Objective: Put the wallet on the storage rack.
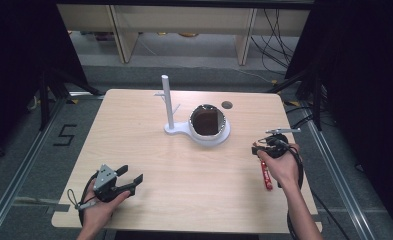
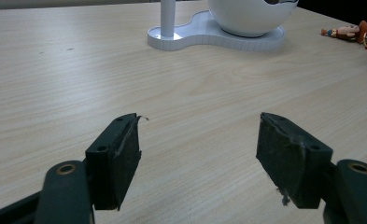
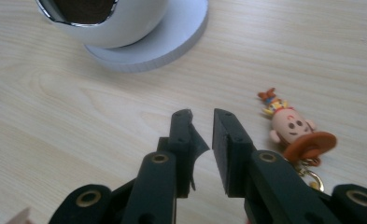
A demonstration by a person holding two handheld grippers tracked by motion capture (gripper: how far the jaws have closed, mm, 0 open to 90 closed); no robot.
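A small doll keychain (image 3: 291, 123) with an orange hat lies on the wooden table (image 1: 184, 170), just right of my right gripper's (image 3: 202, 116) tips. Its jaws stand shut with a thin slit between the pads and nothing in it. In the high view the right gripper (image 1: 262, 148) is at the table's right side, and the keychain's red strap (image 1: 266, 175) trails toward the front edge. My left gripper (image 1: 131, 181) rests at the front left, open (image 2: 200, 126) with nothing between its jaws. The doll (image 2: 347, 31) lies far off to its right.
A white stand (image 1: 181, 131) sits mid-table with an upright post (image 1: 167, 102) and a white bowl (image 1: 207, 121), dark inside. A round hole (image 1: 227, 105) is in the tabletop behind the bowl. Dark frames and cables flank the table.
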